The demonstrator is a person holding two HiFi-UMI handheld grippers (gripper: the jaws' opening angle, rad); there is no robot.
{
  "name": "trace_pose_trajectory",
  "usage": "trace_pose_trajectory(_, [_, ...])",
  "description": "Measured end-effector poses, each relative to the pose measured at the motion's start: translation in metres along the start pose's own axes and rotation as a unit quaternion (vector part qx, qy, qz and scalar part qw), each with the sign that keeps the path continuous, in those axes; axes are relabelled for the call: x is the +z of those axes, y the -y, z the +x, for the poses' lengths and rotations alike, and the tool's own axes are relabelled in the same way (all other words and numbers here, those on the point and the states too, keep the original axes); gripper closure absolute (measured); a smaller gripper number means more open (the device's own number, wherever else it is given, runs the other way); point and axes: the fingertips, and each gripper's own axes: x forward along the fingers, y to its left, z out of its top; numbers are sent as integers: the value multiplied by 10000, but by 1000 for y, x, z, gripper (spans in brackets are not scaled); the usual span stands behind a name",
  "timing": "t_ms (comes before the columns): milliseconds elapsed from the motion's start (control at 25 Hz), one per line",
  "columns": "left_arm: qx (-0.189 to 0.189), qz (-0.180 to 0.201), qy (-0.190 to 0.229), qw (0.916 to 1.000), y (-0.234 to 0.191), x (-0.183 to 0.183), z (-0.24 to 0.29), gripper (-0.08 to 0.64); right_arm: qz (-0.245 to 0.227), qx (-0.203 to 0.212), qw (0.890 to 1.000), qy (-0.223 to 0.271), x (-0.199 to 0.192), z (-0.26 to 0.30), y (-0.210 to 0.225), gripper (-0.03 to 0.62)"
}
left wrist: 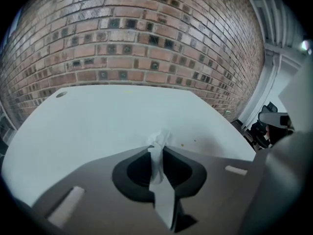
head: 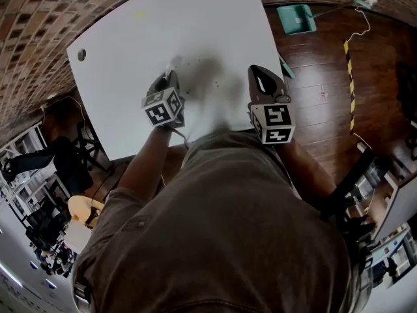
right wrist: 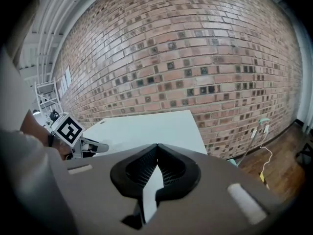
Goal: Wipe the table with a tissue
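Note:
The white table (head: pixel 163 31) fills the upper middle of the head view. My left gripper (head: pixel 171 78) hangs over its near part, shut on a crumpled white tissue (left wrist: pixel 159 142). The tissue pokes out past the fingertips and runs back between the jaws. A few small specks (left wrist: pixel 184 144) lie on the table (left wrist: pixel 98 121) just right of the tissue. My right gripper (head: pixel 256 70) is over the table's near right edge, shut with nothing in it (right wrist: pixel 157 146). In the right gripper view, the left gripper's marker cube (right wrist: pixel 69 129) shows at the left, over the table (right wrist: pixel 146 124).
A round cable hole (head: pixel 81 55) sits at the table's far left corner. A brick wall (left wrist: pixel 146 43) stands behind the table. A green dustpan (head: pixel 296 18) and yellow-black tape (head: pixel 349 64) lie on the wooden floor to the right. Office chairs (head: pixel 58 152) stand to the left.

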Motion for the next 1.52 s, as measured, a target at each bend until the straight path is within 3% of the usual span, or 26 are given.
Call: trace_pose_trajectory(1520, [-305,500,-265,9979,79,6,21,525,253,-93,9996,83,-1,-13,58,578])
